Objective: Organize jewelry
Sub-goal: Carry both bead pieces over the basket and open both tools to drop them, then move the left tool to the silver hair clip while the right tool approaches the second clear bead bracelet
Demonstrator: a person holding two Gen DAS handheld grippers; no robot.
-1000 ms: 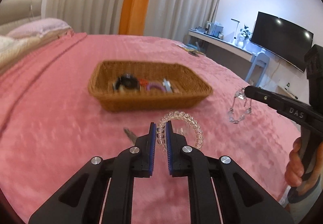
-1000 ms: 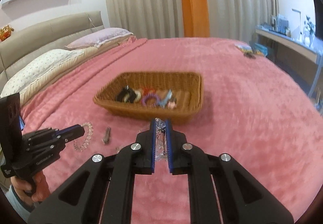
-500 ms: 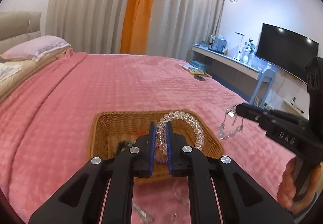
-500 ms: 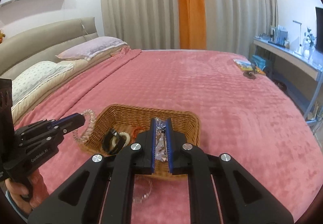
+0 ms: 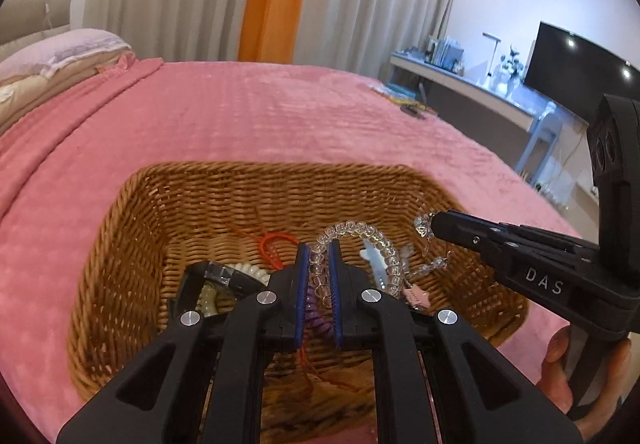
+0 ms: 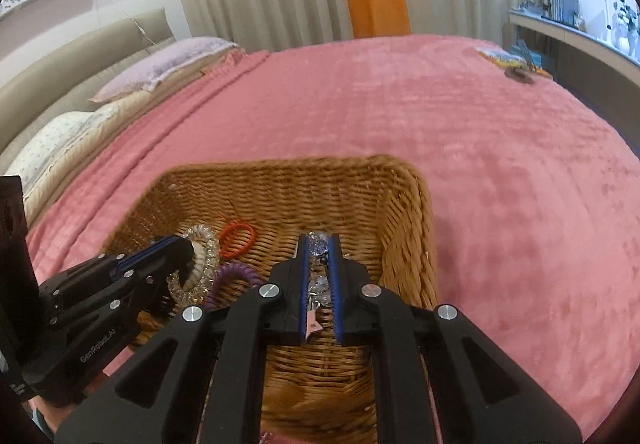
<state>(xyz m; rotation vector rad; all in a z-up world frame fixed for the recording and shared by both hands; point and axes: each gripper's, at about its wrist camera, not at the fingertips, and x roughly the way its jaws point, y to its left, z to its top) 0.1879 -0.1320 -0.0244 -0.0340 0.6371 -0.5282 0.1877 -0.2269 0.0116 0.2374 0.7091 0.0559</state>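
Observation:
A wicker basket point(image 5: 120, 244) point(image 6: 412, 228) sits on the pink bedspread. My left gripper point(image 5: 318, 248) is shut on a clear beaded bracelet point(image 5: 360, 230) and holds it over the basket's inside; it also shows in the right wrist view point(image 6: 176, 244), with the bracelet point(image 6: 204, 244). My right gripper point(image 6: 318, 240) is shut on a silver crystal chain point(image 6: 318, 248) above the basket's right part; in the left wrist view point(image 5: 434, 222) the chain point(image 5: 430, 264) hangs from its tip. Inside the basket lie a red cord ring point(image 6: 238, 238), a purple coil tie point(image 6: 236, 276) and a cream coil tie point(image 5: 248, 272).
The pink bedspread point(image 6: 500, 147) surrounds the basket. Pillows point(image 6: 160, 67) and a headboard are at the far left. A small item point(image 6: 520, 75) lies at the bed's far right edge. A desk and a TV point(image 5: 580, 75) stand at the right.
Both grippers moved forward and down over the basket with their pieces still held. The basket now fills the lower view, and the bracelet and chain hang inside its rim.

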